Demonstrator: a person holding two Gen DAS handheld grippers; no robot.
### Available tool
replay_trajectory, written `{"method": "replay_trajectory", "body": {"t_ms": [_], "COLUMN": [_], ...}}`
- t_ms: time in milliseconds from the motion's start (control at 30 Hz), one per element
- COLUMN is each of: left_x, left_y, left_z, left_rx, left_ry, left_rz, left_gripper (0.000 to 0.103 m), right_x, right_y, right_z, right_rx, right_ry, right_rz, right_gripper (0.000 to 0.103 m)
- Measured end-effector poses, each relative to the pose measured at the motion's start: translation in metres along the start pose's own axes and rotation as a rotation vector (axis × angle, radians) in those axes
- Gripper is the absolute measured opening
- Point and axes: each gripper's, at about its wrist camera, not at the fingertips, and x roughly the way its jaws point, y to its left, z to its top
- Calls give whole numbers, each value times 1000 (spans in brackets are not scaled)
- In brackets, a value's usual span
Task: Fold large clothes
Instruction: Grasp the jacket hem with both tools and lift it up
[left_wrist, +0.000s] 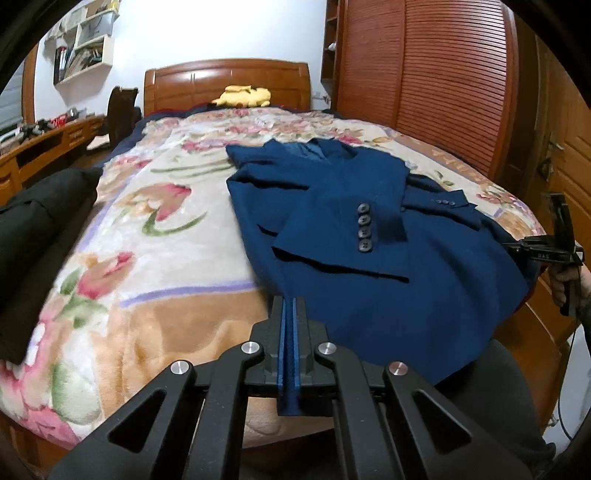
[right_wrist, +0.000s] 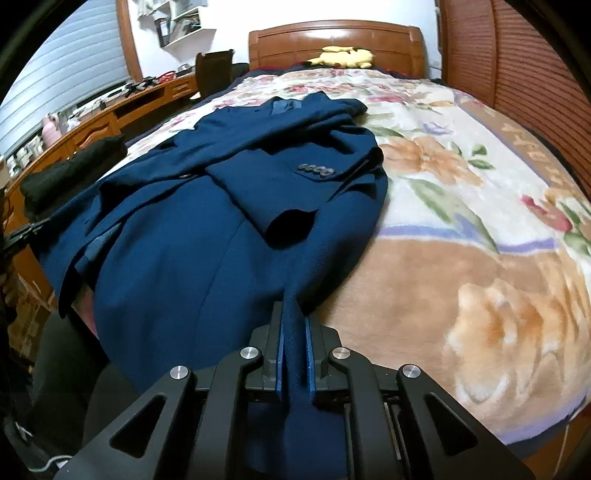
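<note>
Blue coat (left_wrist: 369, 229) hem – clamped by each gripper (left_wrist: 289, 302) (left, right (right_wrist: 291, 314)); black garment (left_wrist: 40, 236) beside.

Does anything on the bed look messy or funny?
Only a little: the blue coat lies crooked, its hem hanging off the flowery blanket, one sleeve flopped across it. Nothing looks torn or spilled.

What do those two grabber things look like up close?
Both are black plastic. The left gripper and the right gripper each have two flat fingers lined with blue pads, angular arms with triangular cut-outs, and round silver bolts. The left view shows small white lettering on the right gripper's side.
</note>
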Motion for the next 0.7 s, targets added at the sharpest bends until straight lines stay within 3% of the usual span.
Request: {"method": "replay_trajectory", "body": {"t_ms": [167, 433, 700], "left_x": [-28, -58, -104], "left_y": [-2, -23, -32], "left_z": [19, 82, 114], "left_rx": [-24, 64, 86], "left_ry": [-106, -204, -343], "left_rz": [12, -9, -2], "left_gripper": [3, 3, 2], "right_x": [-21, -66, -104], "right_y": [-1, 0, 17], "right_z": [6, 38, 58], "right_rx": [25, 87, 55], "right_ry": [-89, -267, -358], "right_rz": [17, 44, 78], "right_gripper": [5, 5, 5]}}
